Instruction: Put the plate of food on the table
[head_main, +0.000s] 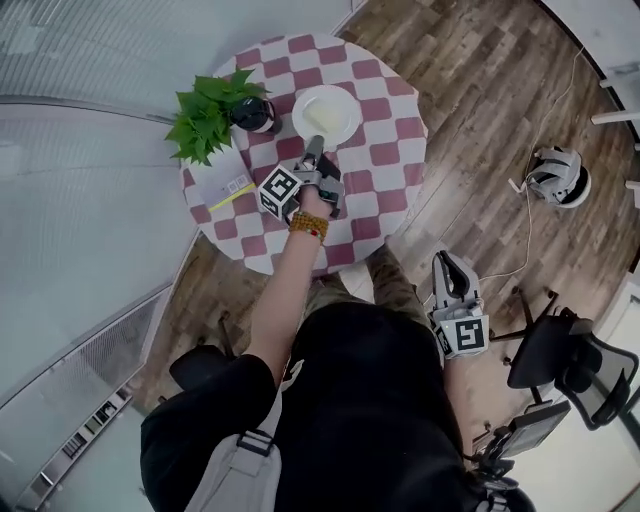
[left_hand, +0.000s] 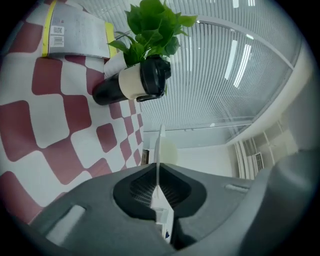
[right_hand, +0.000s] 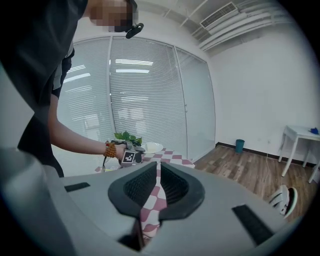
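A white plate (head_main: 326, 115) with a pale portion of food is over the far part of the round red-and-white checked table (head_main: 385, 155). My left gripper (head_main: 312, 158) is shut on the plate's near rim. In the left gripper view the plate (left_hand: 160, 145) is seen edge-on between the jaws, with the pale food (left_hand: 170, 151) on its right side; whether it rests on the cloth I cannot tell. My right gripper (head_main: 449, 272) hangs off the table by the person's hip, jaws shut on nothing (right_hand: 159, 172). From there the plate (right_hand: 152, 147) shows small and distant.
A black-and-white tumbler (head_main: 255, 113) and a leafy green plant (head_main: 205, 120) stand just left of the plate. A yellow-edged booklet (head_main: 225, 190) lies on the table's left side. A white floor device (head_main: 560, 178) and black office chairs (head_main: 565, 365) are at the right.
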